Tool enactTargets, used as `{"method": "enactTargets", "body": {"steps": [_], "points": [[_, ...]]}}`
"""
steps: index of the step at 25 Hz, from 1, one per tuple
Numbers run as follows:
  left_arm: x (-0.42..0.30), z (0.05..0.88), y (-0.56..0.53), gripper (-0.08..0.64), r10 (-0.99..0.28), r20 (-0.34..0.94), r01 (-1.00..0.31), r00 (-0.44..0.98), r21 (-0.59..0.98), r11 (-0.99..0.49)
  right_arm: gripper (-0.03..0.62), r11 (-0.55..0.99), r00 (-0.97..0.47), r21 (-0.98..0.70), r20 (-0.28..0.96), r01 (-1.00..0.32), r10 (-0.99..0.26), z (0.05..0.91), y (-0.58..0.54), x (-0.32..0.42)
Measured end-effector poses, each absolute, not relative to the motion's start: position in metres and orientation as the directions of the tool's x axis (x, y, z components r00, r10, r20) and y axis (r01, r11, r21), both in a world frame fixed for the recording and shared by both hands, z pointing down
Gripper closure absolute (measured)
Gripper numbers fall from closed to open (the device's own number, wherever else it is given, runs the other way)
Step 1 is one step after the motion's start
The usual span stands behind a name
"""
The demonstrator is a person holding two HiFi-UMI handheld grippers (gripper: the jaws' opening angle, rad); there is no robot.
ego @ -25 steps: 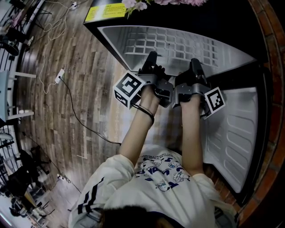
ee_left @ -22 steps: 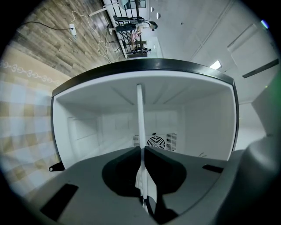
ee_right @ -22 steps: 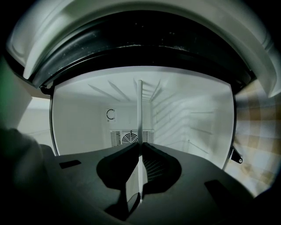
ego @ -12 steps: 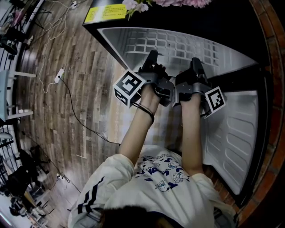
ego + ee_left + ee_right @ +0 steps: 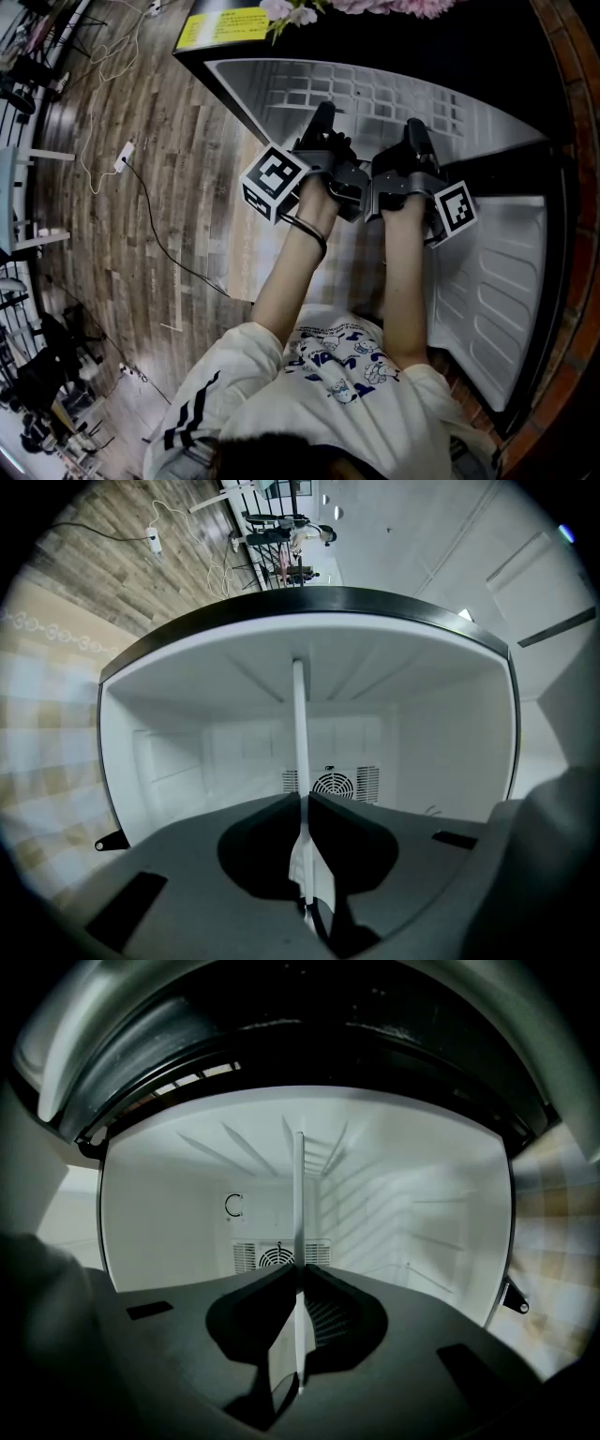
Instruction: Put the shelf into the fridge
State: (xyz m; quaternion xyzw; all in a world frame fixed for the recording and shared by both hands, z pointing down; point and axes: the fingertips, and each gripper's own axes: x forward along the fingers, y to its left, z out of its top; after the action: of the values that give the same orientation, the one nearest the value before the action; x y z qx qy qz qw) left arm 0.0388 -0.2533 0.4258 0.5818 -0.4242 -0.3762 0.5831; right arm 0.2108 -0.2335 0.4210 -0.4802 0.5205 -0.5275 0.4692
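Head view: left gripper (image 5: pixel 322 127) and right gripper (image 5: pixel 413 139), side by side, each clamp the white shelf's (image 5: pixel 375 94) near edge. It extends toward 12 o'clock into the open fridge (image 5: pixel 178 752).

It looked like a staged recording studio or lab, not a lived-in home. A fridge (image 5: pixel 450 42) stood open on a wood-plank floor (image 5: pixel 141 112) beside a brick wall (image 5: pixel 574 103). Loose cables (image 5: pixel 154 230), a power strip (image 5: pixel 125 159) and black equipment stands (image 5: pixel 28 80) lay about under a bare grey ceiling (image 5: pixel 422 546).
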Motion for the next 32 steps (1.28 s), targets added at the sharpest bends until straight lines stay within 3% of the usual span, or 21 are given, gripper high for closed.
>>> {"method": "enactTargets", "body": {"steps": [17, 22, 27, 32], "points": [[0.037, 0.428, -0.227, 0.522, -0.905, 0.076, -0.103, 0.418, 0.994, 0.035, 0.543, 0.044, -0.175, -0.992, -0.023, -0.118, -0.984, 0.412, -0.210, 0.203], [0.041, 0.427, -0.213, 0.537, -0.891, 0.072, -0.202, 0.448, 0.979, -0.022, 0.545, 0.109, -0.229, -0.924, -0.024, -0.366, -0.973, 0.402, -0.200, 0.188], [0.040, 0.415, -0.194, 0.541, -0.882, 0.118, -0.494, 0.455, 0.858, -0.141, 0.545, 0.191, -0.255, -0.642, 0.007, -0.743, -0.967, 0.385, -0.178, 0.171], [0.032, 0.399, -0.185, 0.541, -0.902, 0.138, -0.720, 0.409, 0.657, -0.226, 0.546, 0.210, -0.245, -0.448, 0.021, -0.869, -0.969, 0.372, -0.168, 0.162]]}}
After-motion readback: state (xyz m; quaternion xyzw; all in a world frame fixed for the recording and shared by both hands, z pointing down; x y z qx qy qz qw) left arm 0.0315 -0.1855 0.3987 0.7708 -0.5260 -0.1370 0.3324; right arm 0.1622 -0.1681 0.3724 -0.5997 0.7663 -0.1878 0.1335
